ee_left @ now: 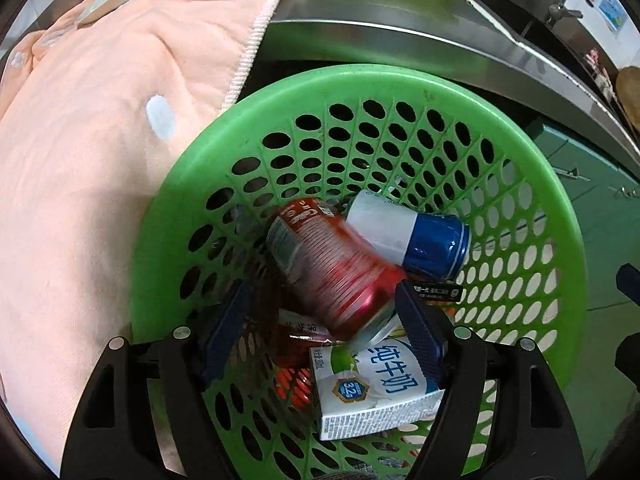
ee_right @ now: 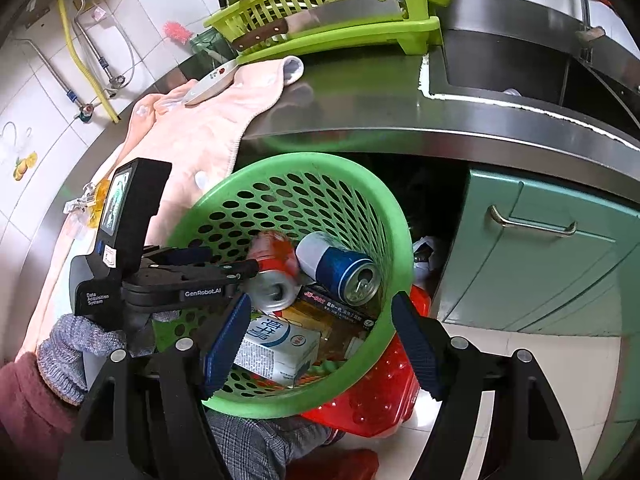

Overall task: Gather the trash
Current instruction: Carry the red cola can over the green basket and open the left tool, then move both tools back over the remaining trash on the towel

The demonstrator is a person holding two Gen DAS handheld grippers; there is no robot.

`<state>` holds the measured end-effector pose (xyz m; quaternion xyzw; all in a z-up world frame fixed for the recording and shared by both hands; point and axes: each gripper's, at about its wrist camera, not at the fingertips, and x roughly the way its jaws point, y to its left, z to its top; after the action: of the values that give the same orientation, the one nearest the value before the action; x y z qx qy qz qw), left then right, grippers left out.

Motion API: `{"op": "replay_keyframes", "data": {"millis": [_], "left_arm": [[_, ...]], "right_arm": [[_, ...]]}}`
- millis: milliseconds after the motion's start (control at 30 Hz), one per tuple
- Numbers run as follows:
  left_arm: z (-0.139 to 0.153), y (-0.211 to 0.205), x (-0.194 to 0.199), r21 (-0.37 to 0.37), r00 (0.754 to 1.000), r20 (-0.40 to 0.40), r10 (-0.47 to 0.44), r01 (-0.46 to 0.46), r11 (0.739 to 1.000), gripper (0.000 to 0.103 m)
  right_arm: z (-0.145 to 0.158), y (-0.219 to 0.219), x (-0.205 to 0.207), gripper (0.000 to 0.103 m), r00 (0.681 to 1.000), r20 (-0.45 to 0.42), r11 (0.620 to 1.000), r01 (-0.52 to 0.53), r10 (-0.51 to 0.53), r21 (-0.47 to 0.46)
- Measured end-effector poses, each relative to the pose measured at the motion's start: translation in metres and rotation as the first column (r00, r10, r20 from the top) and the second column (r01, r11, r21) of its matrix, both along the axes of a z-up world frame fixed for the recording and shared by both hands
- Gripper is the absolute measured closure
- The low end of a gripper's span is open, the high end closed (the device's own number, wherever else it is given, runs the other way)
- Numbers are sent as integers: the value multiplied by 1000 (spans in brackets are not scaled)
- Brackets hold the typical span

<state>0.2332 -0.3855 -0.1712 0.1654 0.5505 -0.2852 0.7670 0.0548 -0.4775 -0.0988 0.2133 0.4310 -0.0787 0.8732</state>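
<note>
Trash drop in progress: the left tool (ee_left: 320, 340) hangs over the green basket (ee_left: 552, 208), pointing steeply down, pads spread and clear of a motion-blurred red can (ee_left: 332, 264) that appears to be falling between them. Judged from this, the release looks good if the left tool holds over the middle of the basket until the can settles, then lifts straight up so the pads miss the rim. The right tool (ee_right: 320, 344) is spread too and grips nothing, with the near rim of the basket between its pads; keeping it there, untouched, avoids tipping the load. Nearest the cameras lies one white milk carton (ee_left: 372, 392); beyond it one red can and one blue-and-white can (ee_left: 412, 236), with one dark flat packet (ee_right: 340, 308) under them. A red plastic piece (ee_right: 380, 396) sits beneath the basket. Farther off, one pink towel (ee_right: 200, 132) drapes the steel desk (ee_right: 360, 96), carrying one plate (ee_right: 212, 80); one lime dish rack (ee_right: 332, 12) stands at the back.
</note>
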Motion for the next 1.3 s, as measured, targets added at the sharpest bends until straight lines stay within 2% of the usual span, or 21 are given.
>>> {"op": "replay_keyframes", "data": {"millis": [133,400,533,700,833,933,1033,1233,1300], "left_arm": [[14,15,-7,-32,1000,19,8,-7,999,29],[66,74,-28,-111,993,112,49,-37,993,29],[94,118,-30,-157,984,139,110,-88,984,29],[112,170,-29,-180,966,178,188,-156,971,29],[126,225,-30,-189,939,206,275,-238,953,29],[133,260,-28,-209,919,206,335,-293,933,29],[141,303,-29,-228,887,218,407,-360,905,28],[142,364,-30,-241,841,212,498,-448,861,26],[141,380,-30,-241,827,209,521,-473,847,26]], "right_arm": [[7,4,0,33,1000,10,1000,-3,3,-13],[26,30,10,33,998,34,998,-51,52,-35],[36,53,22,33,994,52,995,-95,97,-34],[45,91,43,33,981,63,983,-180,182,-37],[51,125,58,33,965,66,967,-249,252,-48],[54,150,72,28,951,70,953,-299,302,-53],[57,175,88,28,933,72,935,-349,353,-64],[62,214,127,28,902,93,906,-421,422,-36],[63,230,147,28,883,97,888,-459,460,-33]]}}
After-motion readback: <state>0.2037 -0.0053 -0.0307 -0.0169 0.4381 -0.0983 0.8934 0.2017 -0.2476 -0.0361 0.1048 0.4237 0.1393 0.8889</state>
